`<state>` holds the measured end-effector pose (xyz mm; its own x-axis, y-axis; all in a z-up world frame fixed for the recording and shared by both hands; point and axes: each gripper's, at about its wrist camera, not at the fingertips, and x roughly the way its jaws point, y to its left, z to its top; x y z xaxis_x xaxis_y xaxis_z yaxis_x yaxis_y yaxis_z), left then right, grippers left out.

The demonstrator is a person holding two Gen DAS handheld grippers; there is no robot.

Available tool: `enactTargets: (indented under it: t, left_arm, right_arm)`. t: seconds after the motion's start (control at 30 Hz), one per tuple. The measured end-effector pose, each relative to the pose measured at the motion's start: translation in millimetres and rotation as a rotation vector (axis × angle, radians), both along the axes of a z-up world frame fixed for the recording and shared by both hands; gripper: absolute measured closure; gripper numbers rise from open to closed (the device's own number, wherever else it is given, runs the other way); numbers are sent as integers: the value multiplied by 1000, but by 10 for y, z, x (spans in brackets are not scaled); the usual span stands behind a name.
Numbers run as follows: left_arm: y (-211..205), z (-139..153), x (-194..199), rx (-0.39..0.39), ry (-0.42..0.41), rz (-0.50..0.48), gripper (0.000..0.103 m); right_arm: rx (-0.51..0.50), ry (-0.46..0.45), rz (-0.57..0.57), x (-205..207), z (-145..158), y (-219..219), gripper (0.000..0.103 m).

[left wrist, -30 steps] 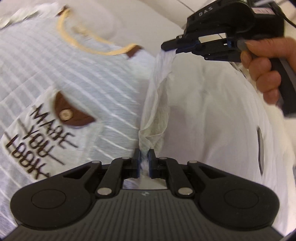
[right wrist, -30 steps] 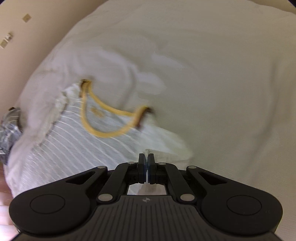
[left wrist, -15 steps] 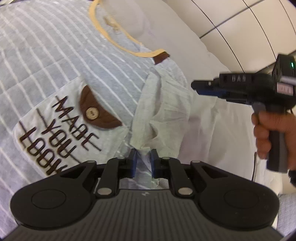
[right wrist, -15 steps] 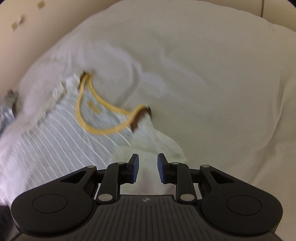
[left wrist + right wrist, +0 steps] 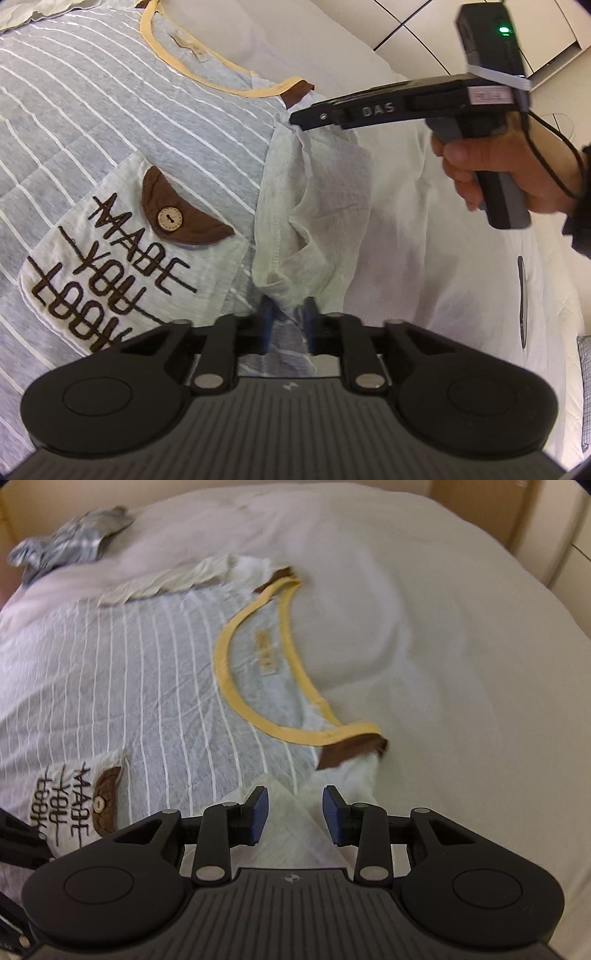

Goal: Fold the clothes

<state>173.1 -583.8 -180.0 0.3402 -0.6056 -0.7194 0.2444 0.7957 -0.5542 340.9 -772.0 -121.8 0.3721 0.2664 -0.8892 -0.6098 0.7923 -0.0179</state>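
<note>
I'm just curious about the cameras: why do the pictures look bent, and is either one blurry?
Both views curve from fisheye lenses. Left wrist view: sharp, the pocket lettering reads clearly. Right wrist view: motion-smeared, especially the crumpled grey cloth and yellow collar.

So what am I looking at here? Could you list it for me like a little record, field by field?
surface: white bed sheet
garment: grey striped T-shirt, lying flat, yellow neckline
pocket: reads MADE YOU LOOK, brown buttoned flap
sleeve: pale sleeve, folded in over the shirt
left gripper: open, holding nothing
right gripper: open, above the sleeve
other clothes: crumpled grey garment, far off
</note>
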Motion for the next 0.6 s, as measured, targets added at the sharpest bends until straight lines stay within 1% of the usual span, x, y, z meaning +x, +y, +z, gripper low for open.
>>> enactTargets:
  t: [0.13, 0.2, 0.23, 0.27, 0.33, 0.47, 0.6]
  left_arm:
    - [47, -16, -23, -13, -3, 4, 96]
    - [63, -11, -29, -23, -4, 0, 100]
    - [80, -2, -22, -36, -6, 6, 101]
    - [100, 7, -12, -50, -8, 14, 101]
    - [139, 27, 7, -80, -13, 29, 101]
    - [208, -41, 92, -65, 13, 64, 101]
    - [256, -100, 125, -47, 42, 70, 101]
  right_arm:
    - [-13, 39, 36, 51, -80, 51, 69]
    - [-19, 58, 54, 76, -120, 76, 82]
    - [-22, 68, 63, 89, -139, 89, 99]
    - [-25, 78, 72, 102, -159, 102, 102]
    - [-19, 69, 50, 82, -114, 82, 103]
    - [3, 35, -19, 87, -40, 15, 103]
    - [24, 1, -87, 93, 34, -52, 103]
